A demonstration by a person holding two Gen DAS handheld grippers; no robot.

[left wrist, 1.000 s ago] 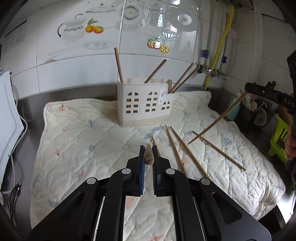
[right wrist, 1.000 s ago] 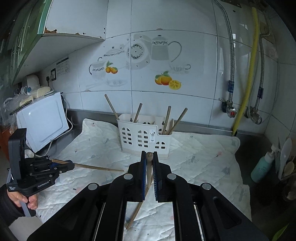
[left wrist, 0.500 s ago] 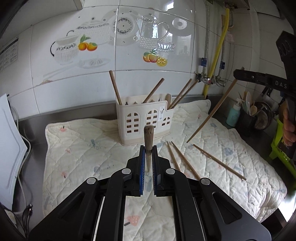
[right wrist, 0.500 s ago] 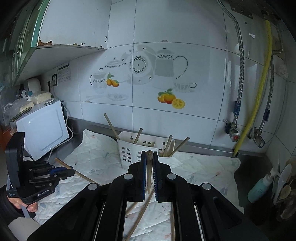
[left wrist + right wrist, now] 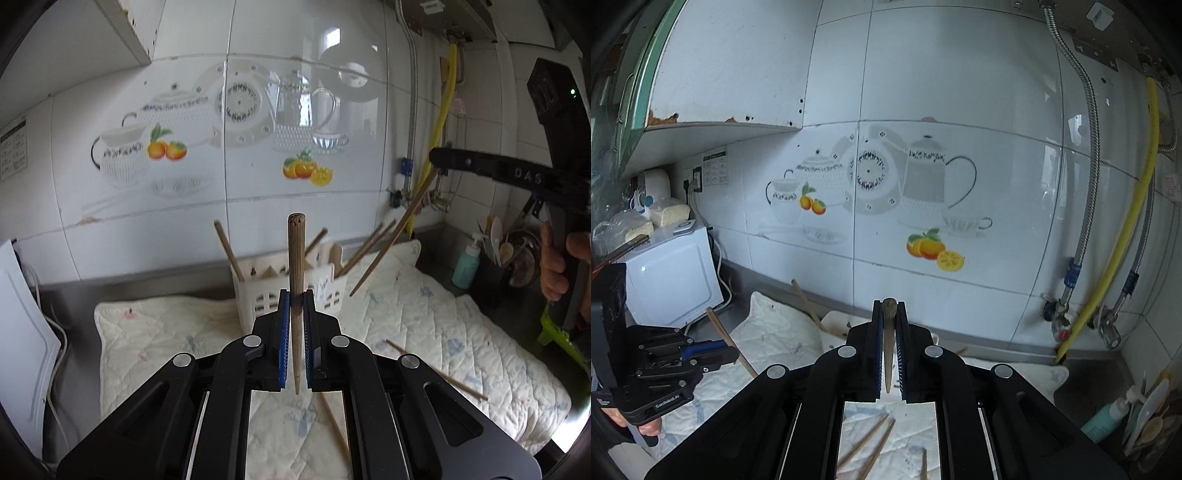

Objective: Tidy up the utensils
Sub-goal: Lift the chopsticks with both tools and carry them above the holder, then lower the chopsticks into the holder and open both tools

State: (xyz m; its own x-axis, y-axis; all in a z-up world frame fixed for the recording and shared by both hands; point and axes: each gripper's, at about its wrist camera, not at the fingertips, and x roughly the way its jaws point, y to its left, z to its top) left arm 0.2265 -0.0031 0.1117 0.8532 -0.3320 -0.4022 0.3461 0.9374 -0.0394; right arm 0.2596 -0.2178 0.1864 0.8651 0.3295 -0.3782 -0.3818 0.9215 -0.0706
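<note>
My left gripper [image 5: 296, 301] is shut on a wooden chopstick [image 5: 296, 254] that stands nearly upright, in front of the white utensil holder [image 5: 258, 291] with several chopsticks in it. My right gripper [image 5: 888, 314] is shut on another chopstick [image 5: 888, 332], high above the quilted mat. In the left wrist view the right gripper [image 5: 439, 158] hangs at the upper right, its chopstick [image 5: 391, 236] slanting down toward the holder. In the right wrist view the left gripper [image 5: 727, 352] is at the lower left with its chopstick [image 5: 729, 339].
Loose chopsticks lie on the quilted mat [image 5: 424, 325], on its right [image 5: 436, 373] and under my right gripper [image 5: 871, 443]. A white microwave [image 5: 672, 273] stands at left. A teal bottle [image 5: 466, 264] and a dark pot of spoons [image 5: 498, 254] stand at right. A tiled wall and pipes [image 5: 1123, 229] are behind.
Both grippers have risen and tilted upward with their chopsticks. The left chopstick has swung from flat to nearly upright. The holder now sits lower in both views.
</note>
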